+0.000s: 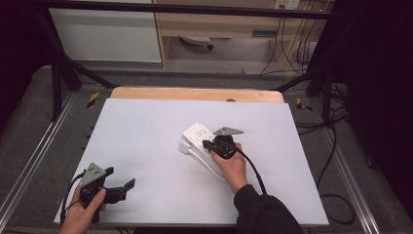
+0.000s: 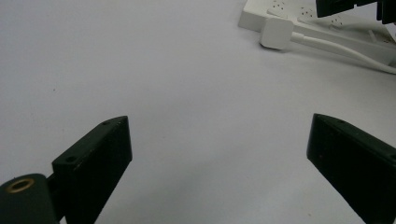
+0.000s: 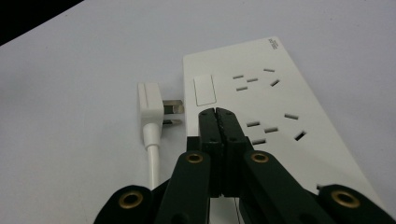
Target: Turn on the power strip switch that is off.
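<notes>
The right hand-held gripper is clenched, its two black jaws pressed flat together with nothing between them. Its tips rest on or just above the top face of a white power strip, beside the strip's rocker switch; whether they touch the plastic cannot be told. Just beside the strip's edge lies a white plug, its metal prongs pointing at the strip and nearly touching its side, its white cord trailing back toward the person. In the high view the strip sits right of the middle of the white counter, under the right hand. The left hand-held gripper is released, jaws spread wide, holding nothing, well apart from the strip near the counter's front left corner.

Judged from here, the strip looks light and nothing anchors it. A sideways push from the clenched tips would likely slide it, knocking the plug away. Pressing off-centre could miss the switch.
</notes>
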A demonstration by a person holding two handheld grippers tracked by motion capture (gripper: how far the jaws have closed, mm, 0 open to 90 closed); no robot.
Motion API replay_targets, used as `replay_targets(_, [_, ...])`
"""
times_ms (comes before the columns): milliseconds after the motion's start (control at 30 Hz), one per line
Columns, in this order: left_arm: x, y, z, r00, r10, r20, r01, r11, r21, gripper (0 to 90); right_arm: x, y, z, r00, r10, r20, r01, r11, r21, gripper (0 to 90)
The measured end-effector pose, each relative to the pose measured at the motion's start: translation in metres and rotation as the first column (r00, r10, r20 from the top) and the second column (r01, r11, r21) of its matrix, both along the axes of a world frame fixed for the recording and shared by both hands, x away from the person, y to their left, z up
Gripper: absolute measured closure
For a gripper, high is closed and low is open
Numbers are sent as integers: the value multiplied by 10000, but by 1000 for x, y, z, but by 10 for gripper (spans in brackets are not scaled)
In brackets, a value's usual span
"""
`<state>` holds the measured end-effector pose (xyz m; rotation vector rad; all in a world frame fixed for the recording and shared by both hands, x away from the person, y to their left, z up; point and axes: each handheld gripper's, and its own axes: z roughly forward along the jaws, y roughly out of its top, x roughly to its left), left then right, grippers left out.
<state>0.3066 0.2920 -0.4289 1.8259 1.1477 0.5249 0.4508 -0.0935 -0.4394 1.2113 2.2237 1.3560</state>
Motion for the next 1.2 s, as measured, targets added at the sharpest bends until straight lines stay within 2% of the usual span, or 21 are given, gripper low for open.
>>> replay_targets(167, [0, 0, 0, 10000, 0, -7, 0, 10000, 12, 66, -1, -4, 7, 9997, -101, 209, 98, 9998, 155, 882])
replay_targets(333, [0, 0, 0, 10000, 7, -22, -7, 10000, -11, 66, -1, -7, 14, 9989, -185, 432, 176, 9996, 219, 818])
replay_targets(500, [0, 0, -1, 10000, -12, -14, 12, 10000, 4, 65, -1, -9, 21, 9980, -272, 569, 263, 9995, 164, 670])
replay_targets(633, [1, -1, -1, 10000, 10, -34, -10, 10000, -24, 66, 0, -10, 26, 9982, -336, 506, 332, 9994, 76, 475])
replay_targets(800, [1, 0, -1, 10000, -1, -26, 1, 10000, 13, 66, 1, -12, 32, 9971, -576, 507, 573, 9983, 62, 300])
replay_targets(1033, [1, 0, -2, 10000, 25, -57, -25, 10000, -31, 66, 3, -19, 40, 9926, -1048, 617, 1057, 9943, -125, 102])
replay_targets(1200, [1, 0, -2, 10000, 52, -74, -52, 10000, -31, 65, 3, -26, 48, 9881, -1314, 795, 1319, 9913, -18, 48])
